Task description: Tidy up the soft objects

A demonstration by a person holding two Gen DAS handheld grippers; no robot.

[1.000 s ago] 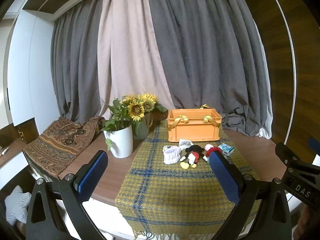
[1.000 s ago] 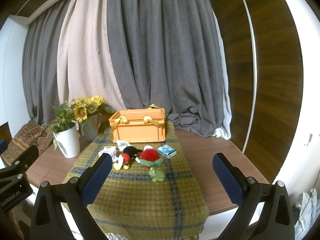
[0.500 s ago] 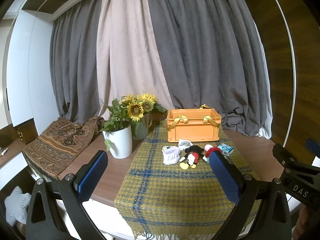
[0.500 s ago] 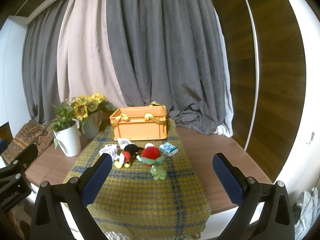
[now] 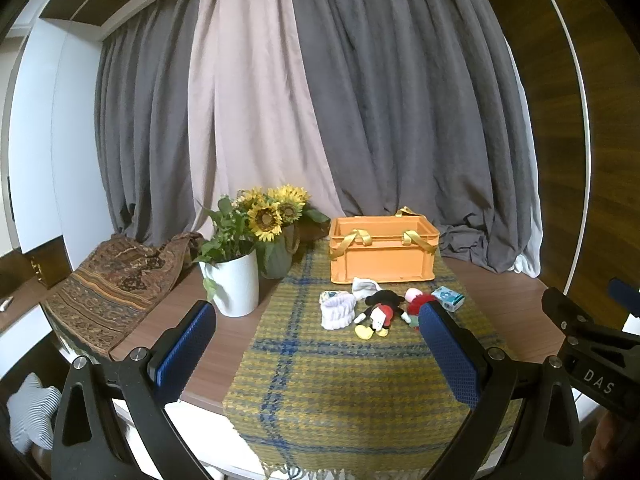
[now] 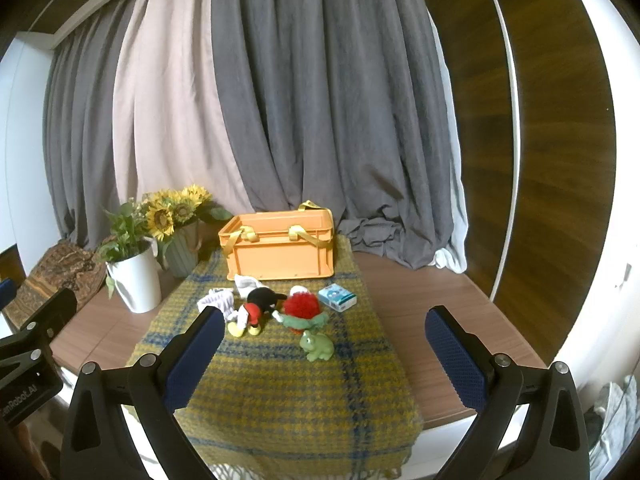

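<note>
An orange crate point(image 5: 382, 250) point(image 6: 280, 250) with yellow straps stands at the back of a yellow-and-blue plaid cloth point(image 5: 340, 364) point(image 6: 288, 384). In front of it lie a white knitted piece point(image 5: 338, 312) point(image 6: 218, 300), a black-and-red mouse plush point(image 5: 378, 312) point(image 6: 252, 312), a red fuzzy plush point(image 6: 301, 308), a green frog toy point(image 6: 317, 346) and a small blue box point(image 5: 449, 298) point(image 6: 337, 297). My left gripper point(image 5: 316, 352) and right gripper point(image 6: 326, 356) hover near the table's front edge, both open and holding nothing, well short of the toys.
A white pot with a green plant point(image 5: 234, 280) point(image 6: 136, 280) and a green vase of sunflowers point(image 5: 276, 252) point(image 6: 182, 254) stand left of the cloth. A patterned brown fabric point(image 5: 112, 284) lies at the far left. Grey curtains hang behind the wooden table point(image 6: 424, 308).
Both grippers have drifted slightly forward toward the table; the crate and toys appear a little nearer. The jaws stay open.
</note>
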